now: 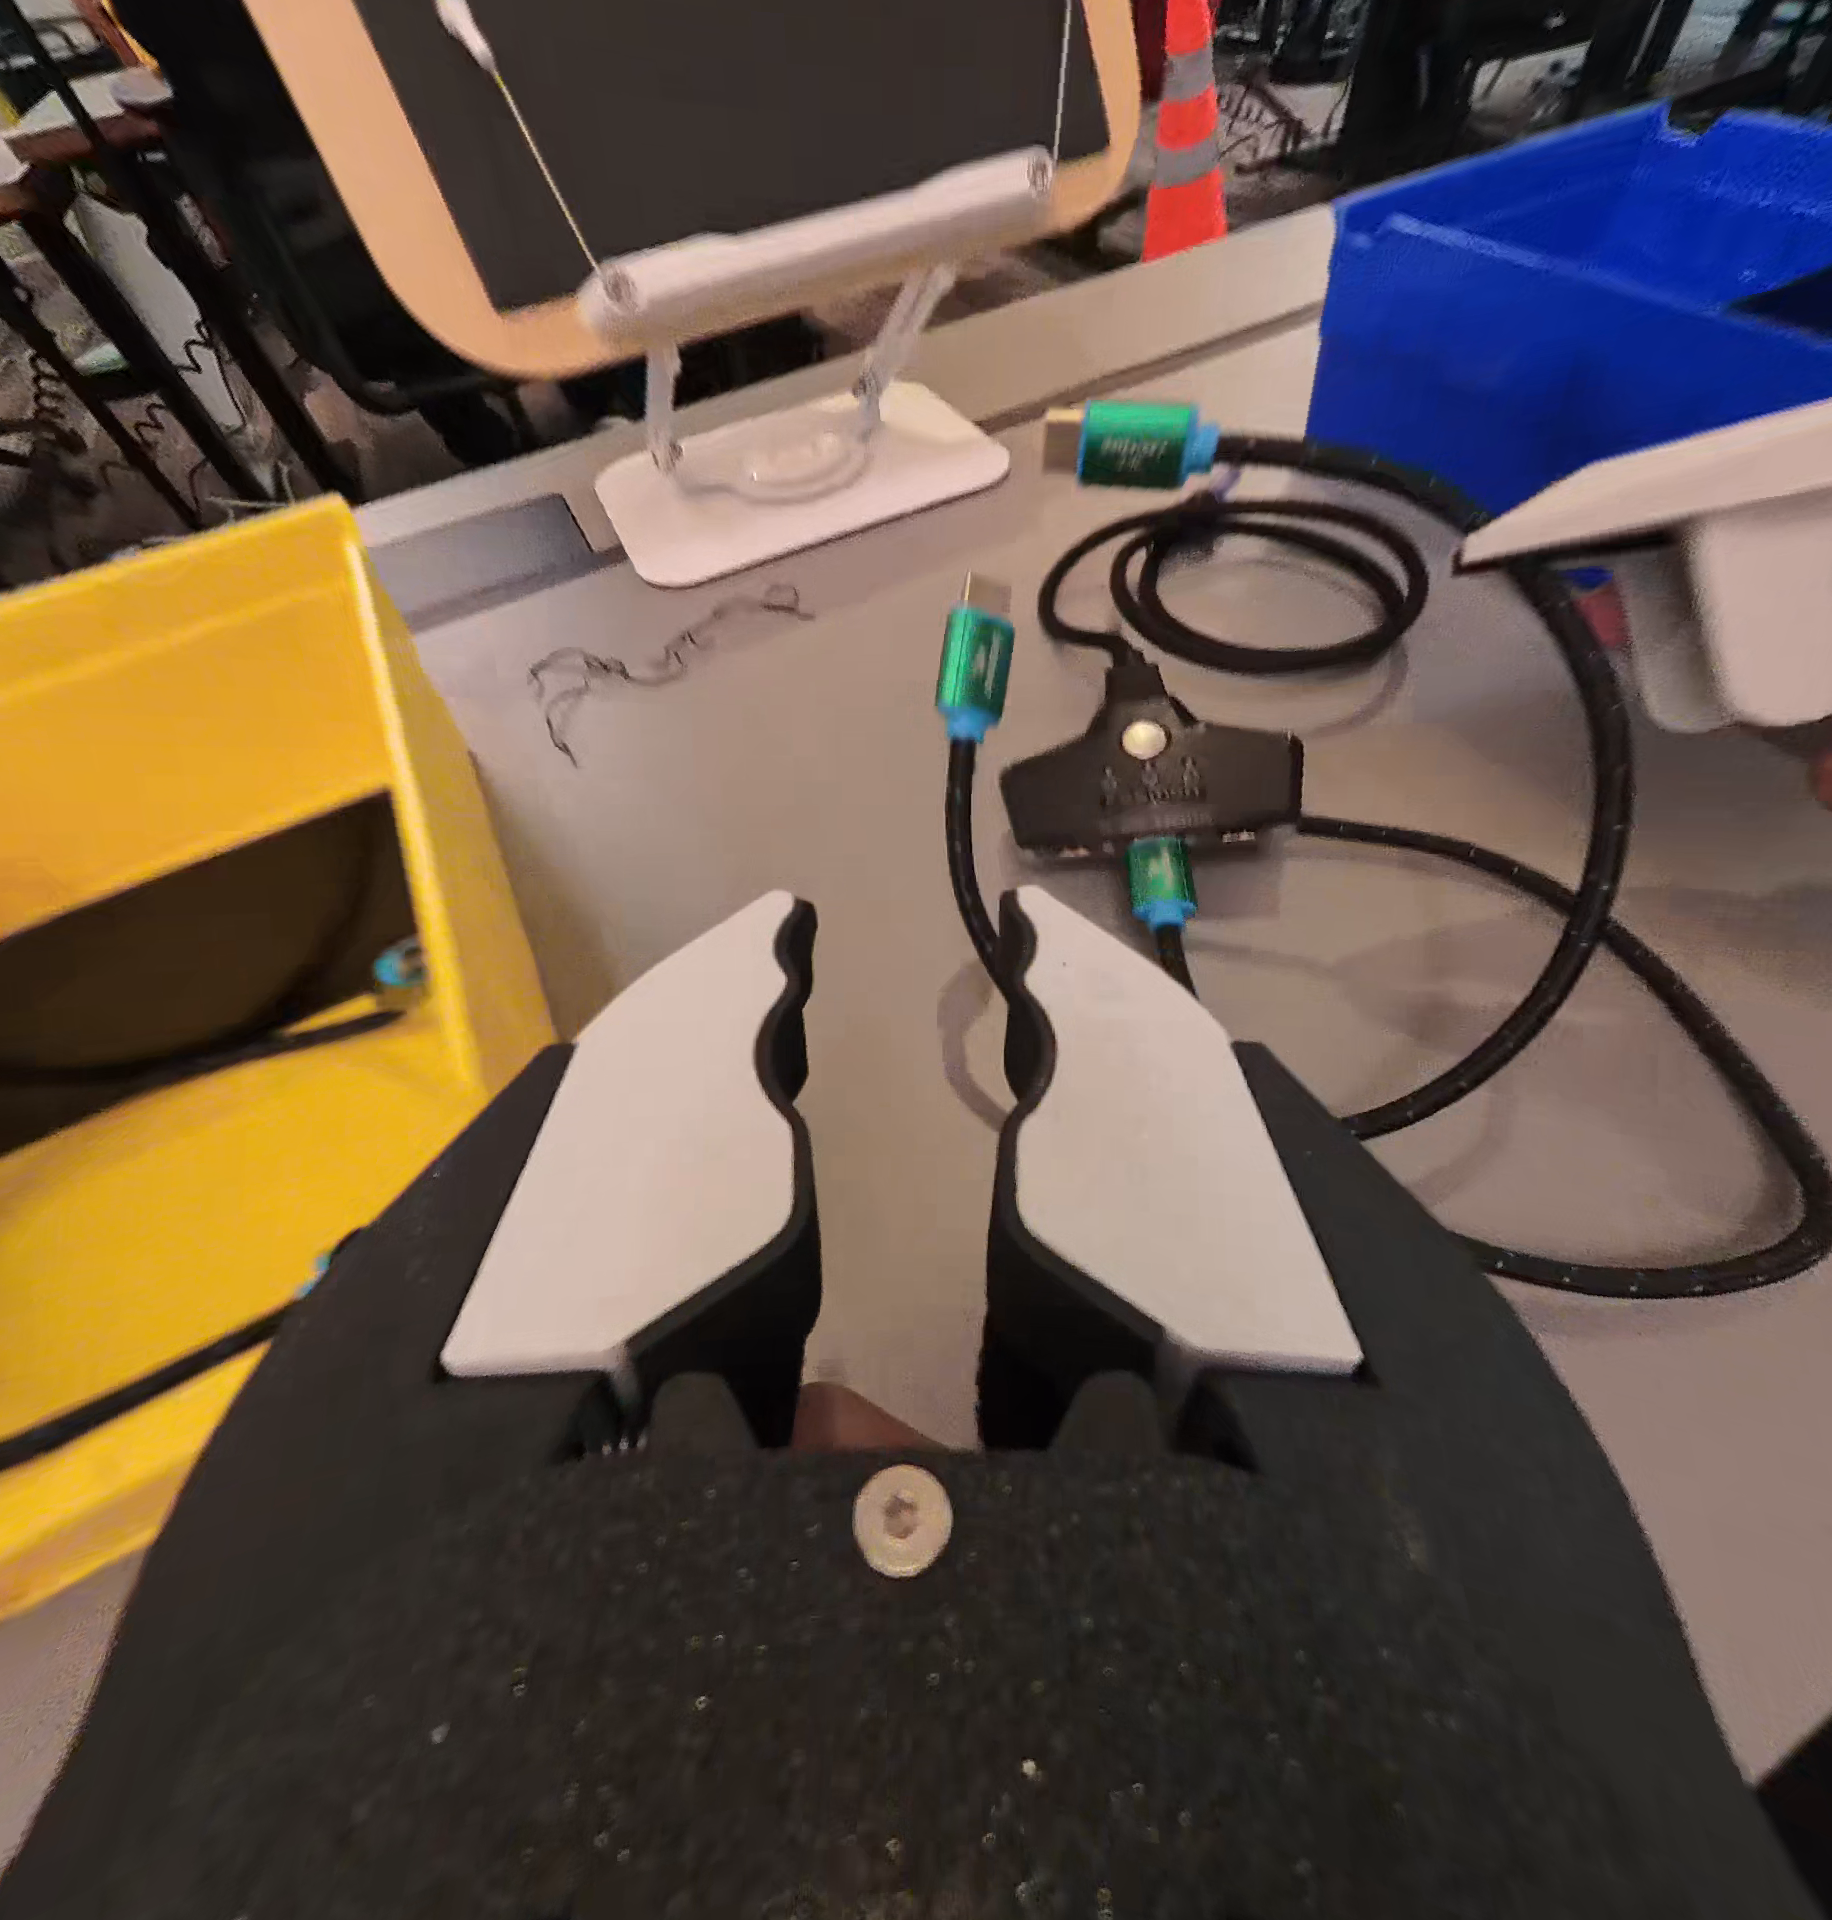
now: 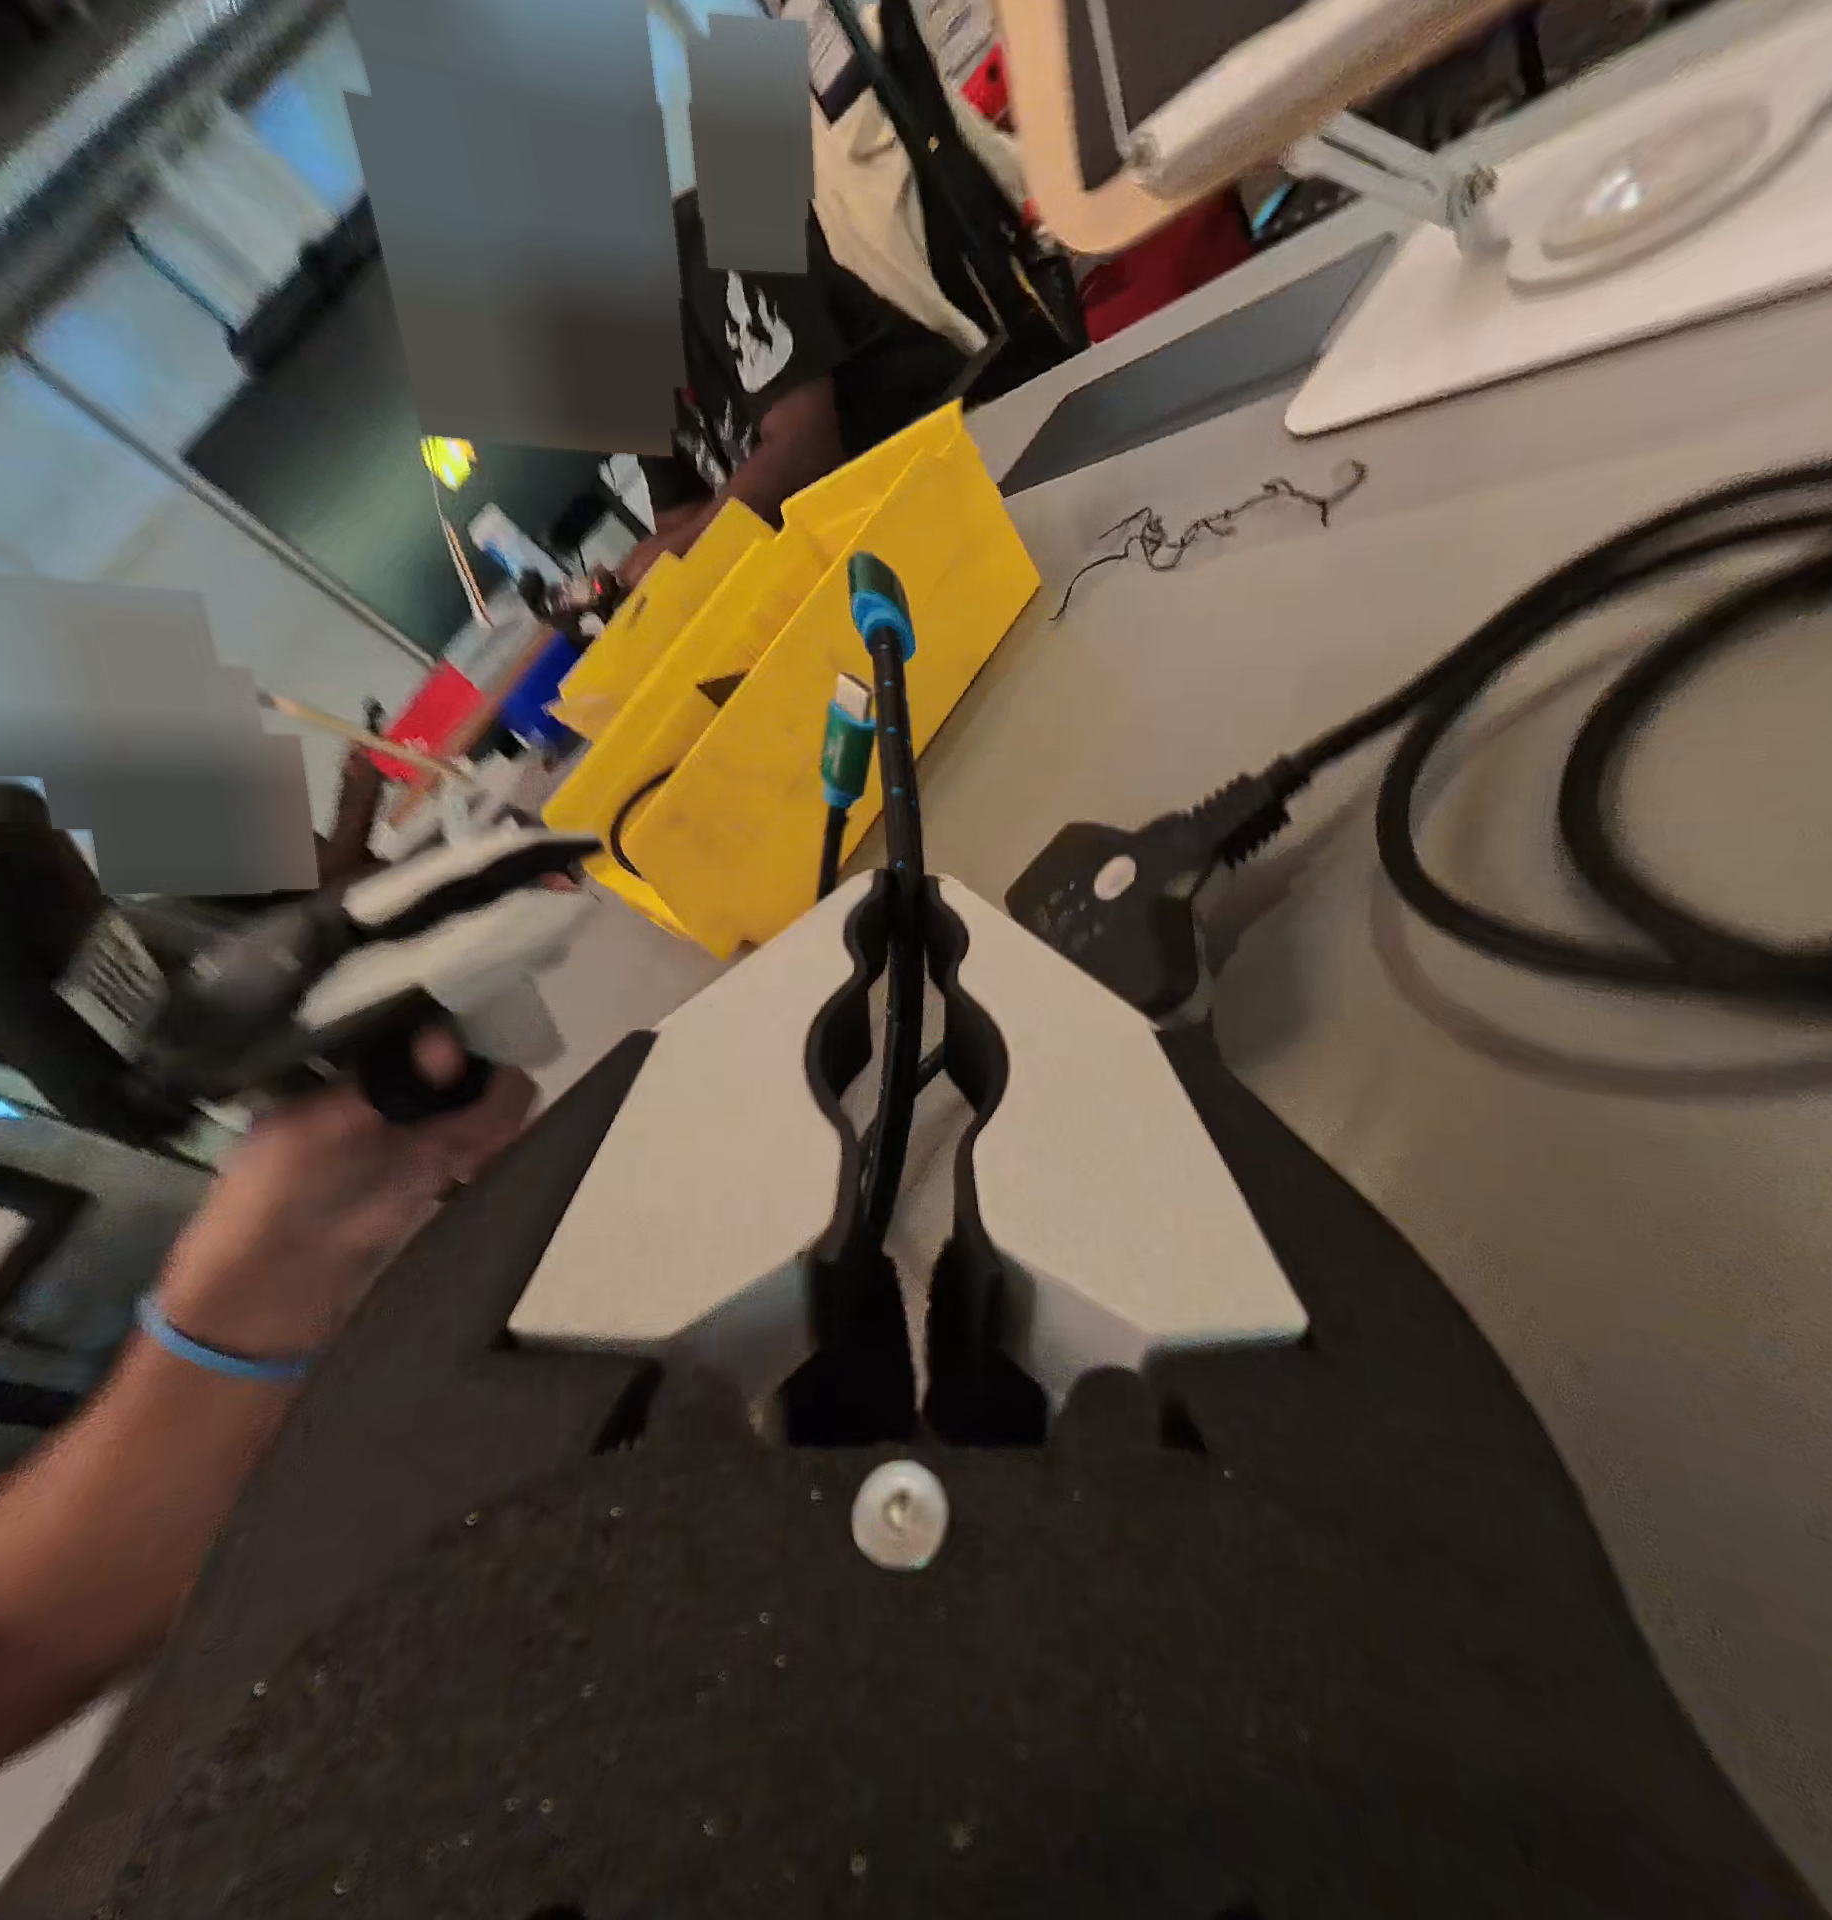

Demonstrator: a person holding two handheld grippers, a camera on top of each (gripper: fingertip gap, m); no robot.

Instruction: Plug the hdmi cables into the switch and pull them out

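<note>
The right gripper (image 2: 899, 904) is squeezing a black cable (image 2: 896, 997) some way below its green plug (image 2: 876, 597); the left gripper (image 1: 907, 914) has its jaws apart and holds nothing; the black switch (image 1: 1151, 779) lies on the grey table (image 1: 746, 810) with one plug (image 1: 1159, 873) already in; I think the left should hold the switch down while the right lines its plug up straight; a yellow bin (image 1: 164, 831), a blue bin (image 1: 1577, 332) and a white stand (image 1: 798, 488) sit around; people are behind

Grey table (image 1: 787, 790) carries the black HDMI switch (image 1: 1151, 779), coiled black cable (image 1: 1286, 592), yellow bin (image 1: 164, 831), blue bin (image 1: 1577, 343), white stand base (image 1: 922, 468) and a thread tangle (image 1: 663, 655).
</note>
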